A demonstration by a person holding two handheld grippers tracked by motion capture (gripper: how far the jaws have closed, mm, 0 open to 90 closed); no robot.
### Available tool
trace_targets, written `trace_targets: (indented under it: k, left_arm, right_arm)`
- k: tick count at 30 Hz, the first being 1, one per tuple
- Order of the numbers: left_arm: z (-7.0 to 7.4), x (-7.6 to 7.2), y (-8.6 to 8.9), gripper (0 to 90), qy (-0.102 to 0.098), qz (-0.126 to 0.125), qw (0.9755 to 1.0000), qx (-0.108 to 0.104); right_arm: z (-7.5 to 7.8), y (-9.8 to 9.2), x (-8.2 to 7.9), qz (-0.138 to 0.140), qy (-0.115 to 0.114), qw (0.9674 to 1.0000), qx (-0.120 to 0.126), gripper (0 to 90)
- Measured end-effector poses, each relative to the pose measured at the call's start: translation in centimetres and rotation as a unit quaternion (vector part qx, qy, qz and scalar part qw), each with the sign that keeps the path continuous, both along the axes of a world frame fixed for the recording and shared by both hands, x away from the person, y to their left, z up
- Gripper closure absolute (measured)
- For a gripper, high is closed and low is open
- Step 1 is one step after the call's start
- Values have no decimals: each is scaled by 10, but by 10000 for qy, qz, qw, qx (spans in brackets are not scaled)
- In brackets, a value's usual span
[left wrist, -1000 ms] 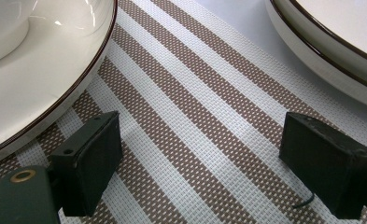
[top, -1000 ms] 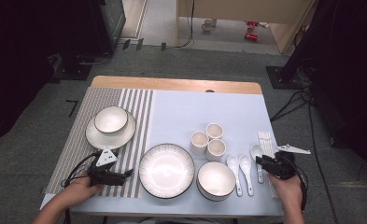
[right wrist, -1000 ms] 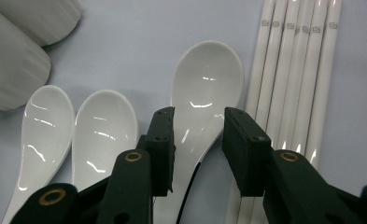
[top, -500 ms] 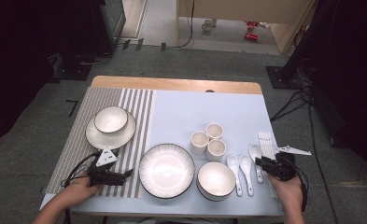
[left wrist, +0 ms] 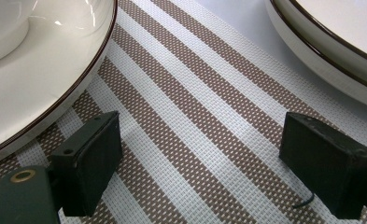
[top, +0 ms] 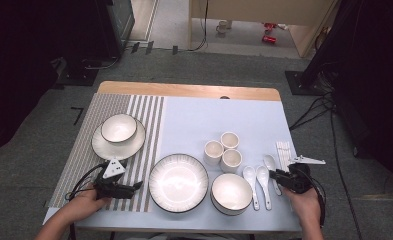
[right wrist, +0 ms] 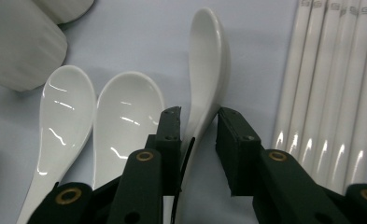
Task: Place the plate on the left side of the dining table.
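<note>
Three white spoons lie at the table's right. My right gripper (top: 280, 176) (right wrist: 199, 116) has its jaws around the handle of the rightmost spoon (top: 270, 161) (right wrist: 210, 51), which stands tipped on its edge. The jaws have just been closing, and the pads press on the handle. At the front left, my left gripper (top: 135, 186) (left wrist: 200, 135) rests low over the striped placemat (top: 144, 120) (left wrist: 195, 93). It is open, with only mat between its pads.
Two more spoons (top: 256, 176) (right wrist: 97, 112) lie left of the held one, and white chopsticks (top: 283, 150) (right wrist: 330, 84) to its right. Three cups (top: 224, 149), a bowl (top: 231, 192), a large plate (top: 178, 182) and a bowl on a plate (top: 119, 131) fill the table.
The right gripper's jaws have drawn closer around the rightmost spoon's handle. Both hands have stayed about where they were.
</note>
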State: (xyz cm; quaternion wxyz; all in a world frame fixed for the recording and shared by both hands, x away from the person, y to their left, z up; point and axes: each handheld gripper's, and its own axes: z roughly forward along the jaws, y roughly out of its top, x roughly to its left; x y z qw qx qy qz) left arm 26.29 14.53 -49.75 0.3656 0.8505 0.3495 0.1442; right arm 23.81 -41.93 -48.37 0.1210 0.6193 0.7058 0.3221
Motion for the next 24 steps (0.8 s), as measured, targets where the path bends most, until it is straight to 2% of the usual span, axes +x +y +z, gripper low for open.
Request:
trace_targets:
  k: [13, 24]
  left_arm:
    - [0, 0, 0, 130, 0, 0, 10000, 2]
    - [0, 0, 0, 129, 2, -1, 10000, 4]
  right_arm:
    - [3, 4, 4, -204, 185, 9996, -75, 797]
    - [3, 4, 6, -235, 192, 9995, -89, 833]
